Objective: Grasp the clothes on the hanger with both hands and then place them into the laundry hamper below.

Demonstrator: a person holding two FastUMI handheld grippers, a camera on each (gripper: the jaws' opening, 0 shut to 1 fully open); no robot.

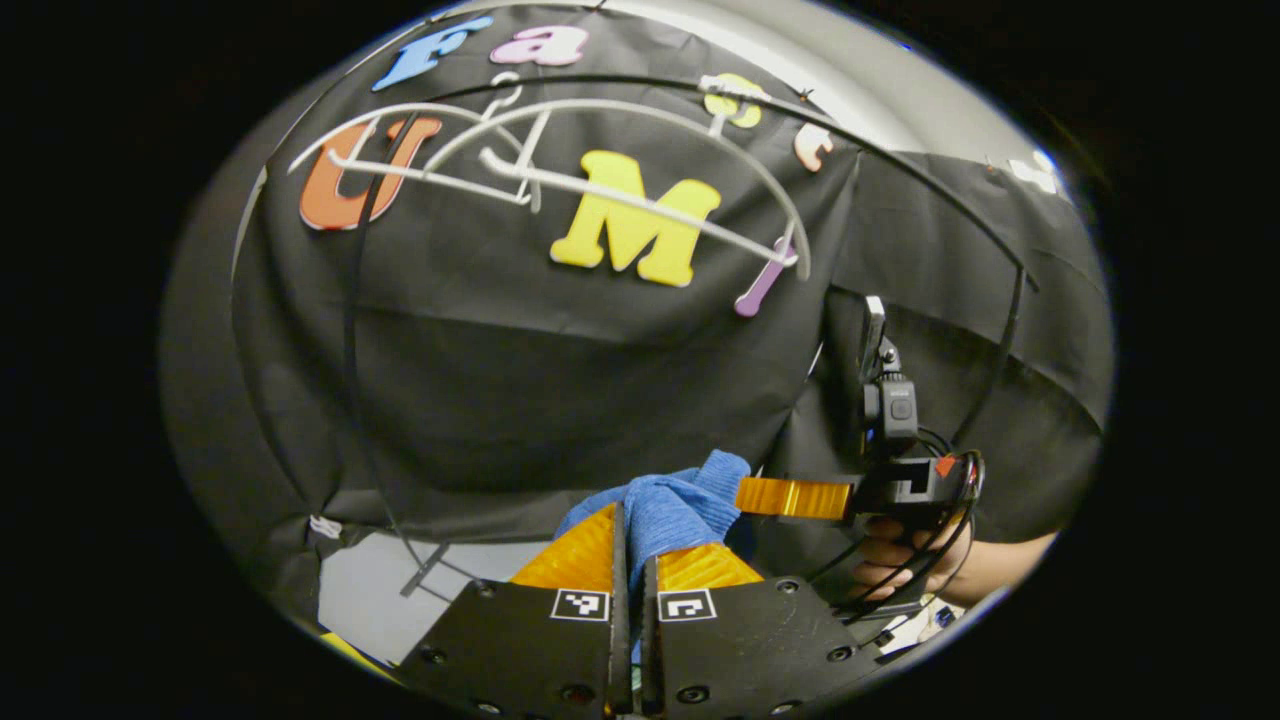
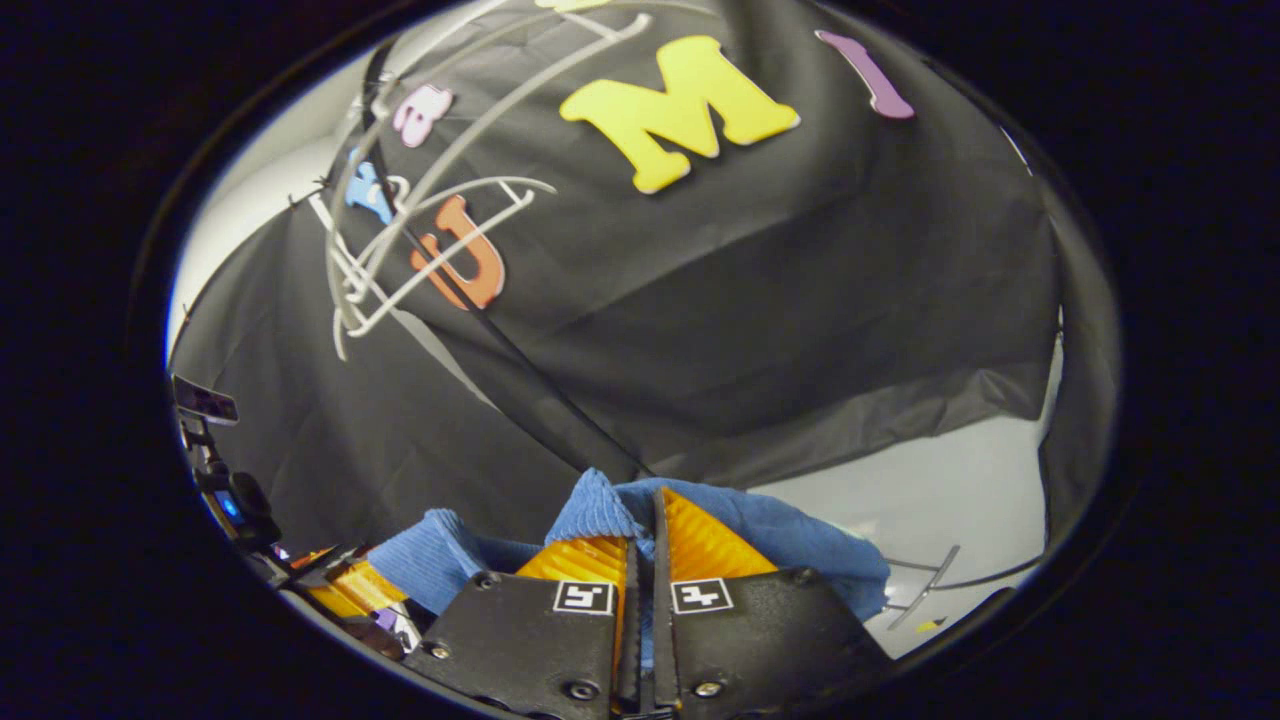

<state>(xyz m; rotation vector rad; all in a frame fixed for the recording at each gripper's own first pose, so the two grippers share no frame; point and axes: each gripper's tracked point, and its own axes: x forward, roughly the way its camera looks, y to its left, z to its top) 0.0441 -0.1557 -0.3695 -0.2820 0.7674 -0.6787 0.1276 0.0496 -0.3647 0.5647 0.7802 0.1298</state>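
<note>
— Claw on my left [image 1: 632,545] first: its two fingers are pinching a bunched fold of the blue cloth [image 1: 672,510], with fabric bulging up between the tips.

— And your right one?

— My right claw [image 2: 648,545] is doing the same in the right gripper view, both fingers pressing on a ridge of that blue cloth [image 2: 790,535], which is spreading out to either side of the tips. So I am gripping the garment with both claws.

— Where is the garment sitting, then?

— It is hanging between my two claws, low in both views and well below the hangers. In the left gripper view my right claw [image 1: 745,497] is reaching in from the right, its tip touching the same bundle just beside my left one, and my hand [image 1: 885,560] is wrapping the handle behind it.

— What is lying farther back?

— White hangers [image 1: 560,180] are hanging bare on a thin dark rail [image 1: 900,160], high in the left gripper view. Behind them the black cloth wall [image 1: 560,380] is draping down, and a pale floor [image 2: 960,500] is showing beneath its lower edge in the right gripper view.
</note>
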